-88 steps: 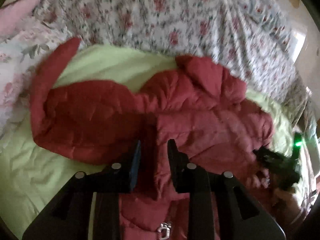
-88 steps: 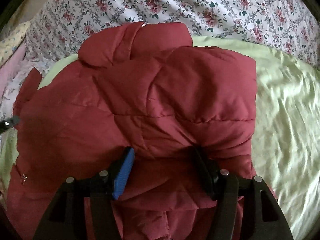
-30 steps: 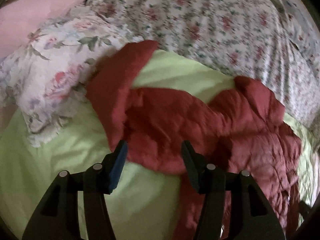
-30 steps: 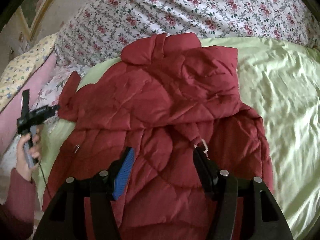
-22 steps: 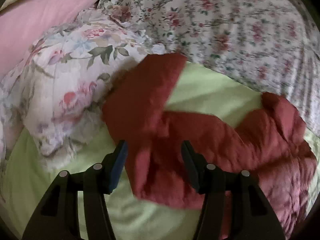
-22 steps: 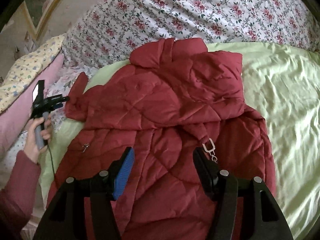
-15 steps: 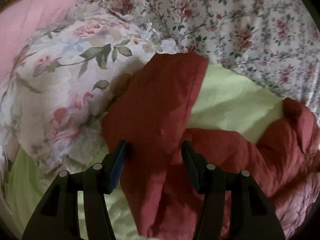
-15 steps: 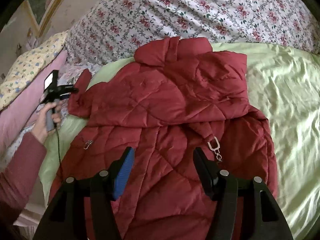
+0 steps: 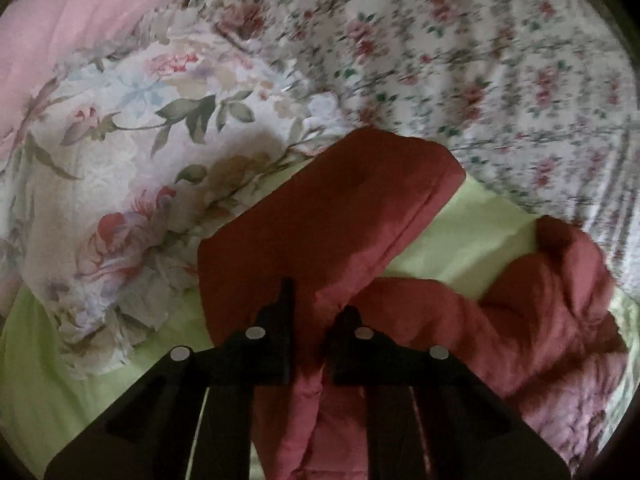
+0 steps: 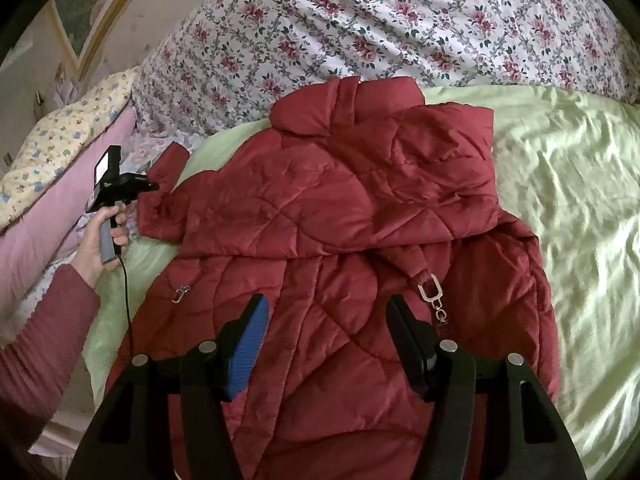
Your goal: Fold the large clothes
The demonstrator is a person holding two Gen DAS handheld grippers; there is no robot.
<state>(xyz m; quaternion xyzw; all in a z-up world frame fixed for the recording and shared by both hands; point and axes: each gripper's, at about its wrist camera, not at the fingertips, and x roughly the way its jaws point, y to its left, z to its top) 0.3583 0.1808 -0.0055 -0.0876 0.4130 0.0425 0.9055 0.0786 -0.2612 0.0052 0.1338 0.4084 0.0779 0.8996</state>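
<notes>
A red quilted jacket [image 10: 340, 200] lies spread on the light green sheet [image 10: 560, 200], collar toward the far side. Its left sleeve [image 9: 340, 208] reaches up toward a flowered pillow [image 9: 120, 160]. My left gripper [image 9: 316, 304] is shut on this sleeve, and red cloth bunches between its two black fingers. In the right wrist view the same left gripper [image 10: 150, 187] sits at the sleeve end [image 10: 168, 184], held by a hand [image 10: 100, 240] in a dark red sleeve. My right gripper [image 10: 326, 312] stands open above the jacket's lower front, nothing pinched between its fingers.
A rose-patterned quilt [image 10: 360, 20] is heaped along the far side of the bed. A pink pillow [image 9: 80, 20] and a yellow-print pillow [image 10: 60, 136] lie at the left. A metal clasp [image 10: 432, 292] hangs on the jacket by my right gripper's right finger.
My left gripper slid along the sleeve toward its end, then its jaws went from wide apart to shut on the red cloth. The right gripper stayed open over the jacket.
</notes>
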